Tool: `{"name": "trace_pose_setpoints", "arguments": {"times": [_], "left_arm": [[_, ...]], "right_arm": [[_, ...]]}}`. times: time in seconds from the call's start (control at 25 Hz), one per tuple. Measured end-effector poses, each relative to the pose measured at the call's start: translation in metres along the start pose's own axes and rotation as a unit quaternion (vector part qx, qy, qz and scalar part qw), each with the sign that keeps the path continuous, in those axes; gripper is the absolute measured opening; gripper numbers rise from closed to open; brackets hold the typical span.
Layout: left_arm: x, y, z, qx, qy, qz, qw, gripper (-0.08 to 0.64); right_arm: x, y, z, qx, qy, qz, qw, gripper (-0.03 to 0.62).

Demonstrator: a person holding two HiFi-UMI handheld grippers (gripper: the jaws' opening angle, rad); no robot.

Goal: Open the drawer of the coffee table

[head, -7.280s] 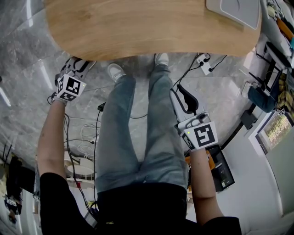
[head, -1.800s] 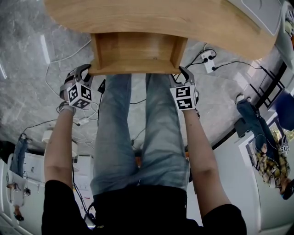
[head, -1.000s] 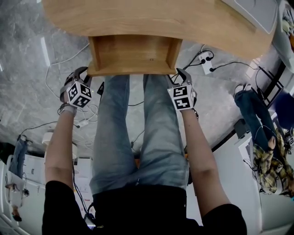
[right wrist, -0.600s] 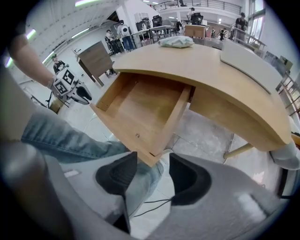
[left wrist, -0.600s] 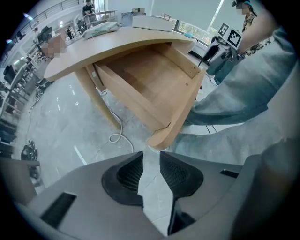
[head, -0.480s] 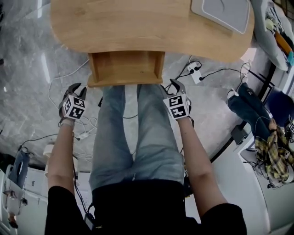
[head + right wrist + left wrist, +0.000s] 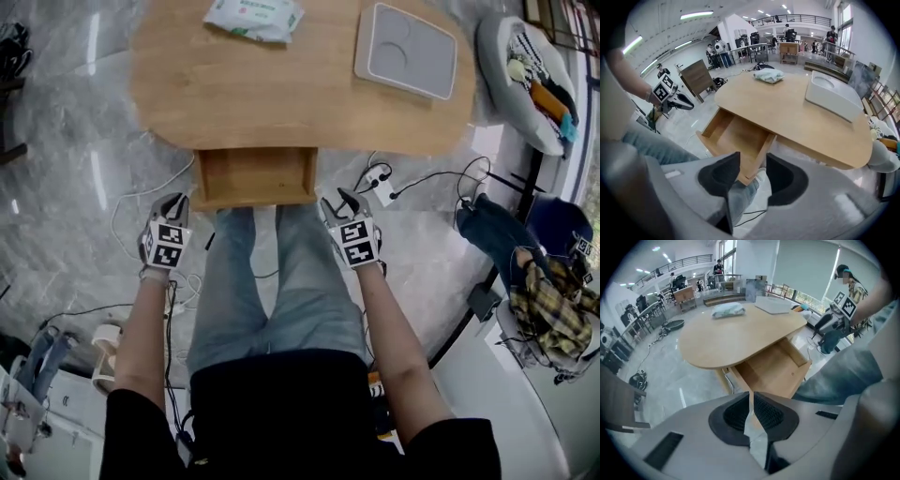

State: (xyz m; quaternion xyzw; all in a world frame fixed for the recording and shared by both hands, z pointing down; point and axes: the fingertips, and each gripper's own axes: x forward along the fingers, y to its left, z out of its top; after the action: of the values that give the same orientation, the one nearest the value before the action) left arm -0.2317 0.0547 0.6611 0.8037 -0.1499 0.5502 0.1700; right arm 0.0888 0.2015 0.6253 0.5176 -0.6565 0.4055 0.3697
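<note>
The drawer (image 7: 255, 176) stood pulled out from the near edge of the bench (image 7: 234, 94), jutting toward 6 o'clock in the head view, and by the look of it your opening step was as good as done. Your left gripper (image 7: 175, 202) hung off the drawer's 7 o'clock corner and your right gripper (image 7: 338, 201) off its 4 o'clock corner, both near the front panel but clear of it. The left gripper's jaws had just been closing and stood all but together, a bare sliver between the pads and nothing in it. The right gripper's jaws had also been closing but remained well apart, holding nothing, with only the drawer's far-off corner framed in the gap. The next move seemed to call for little: draw both hands away, or, if you wanted more travel, open the left jaws again and take a fresh hold on the front panel. Only the head view showed the two grippers flanking the drawer, your legs below it, the power strip (image 7: 380, 186) on the floor at the drawer's 3 o'clock, and the wipes pack (image 7: 253, 17) and white tray (image 7: 405, 52) at the bench's 12 and 1 o'clock. It did not show the jaw gaps; the gripper views did, along with the drawer's bare wooden inside, which the head view showed only in part.
</note>
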Motion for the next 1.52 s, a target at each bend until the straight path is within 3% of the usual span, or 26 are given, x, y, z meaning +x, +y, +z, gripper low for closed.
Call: {"name": "trace_pose_setpoints", "arguments": {"times": [0.28, 0.48, 0.72, 0.92, 1.08, 1.28, 1.52], "left_arm": [[-0.053, -0.007, 0.051, -0.043, -0.035, 0.000, 0.9985, 0.017], [-0.090, -0.012, 0.082, -0.083, -0.059, -0.022, 0.9946, 0.015], [-0.135, -0.023, 0.140, -0.069, -0.094, -0.049, 0.9920, 0.014], [-0.175, -0.023, 0.194, -0.075, -0.143, -0.036, 0.9862, 0.015], [-0.207, -0.033, 0.229, -0.082, -0.180, -0.038, 0.9795, 0.014], [-0.259, -0.043, 0.271, -0.058, -0.228, -0.023, 0.9717, 0.014], [-0.319, -0.052, 0.310, -0.078, -0.293, -0.019, 0.9526, 0.014]], "right_arm": [[-0.049, -0.001, 0.051, 0.009, -0.047, -0.004, 0.999, 0.108], [-0.080, -0.001, 0.084, 0.031, -0.080, -0.004, 0.996, 0.040], [-0.118, 0.001, 0.123, 0.045, -0.114, 0.000, 0.992, -0.001], [-0.157, -0.001, 0.158, 0.048, -0.147, -0.003, 0.988, -0.002], [-0.192, -0.003, 0.180, 0.041, -0.175, -0.011, 0.984, -0.002], [-0.238, -0.007, 0.212, 0.051, -0.222, -0.015, 0.973, -0.002], [-0.293, 0.000, 0.244, 0.046, -0.264, -0.007, 0.963, -0.002]]}}
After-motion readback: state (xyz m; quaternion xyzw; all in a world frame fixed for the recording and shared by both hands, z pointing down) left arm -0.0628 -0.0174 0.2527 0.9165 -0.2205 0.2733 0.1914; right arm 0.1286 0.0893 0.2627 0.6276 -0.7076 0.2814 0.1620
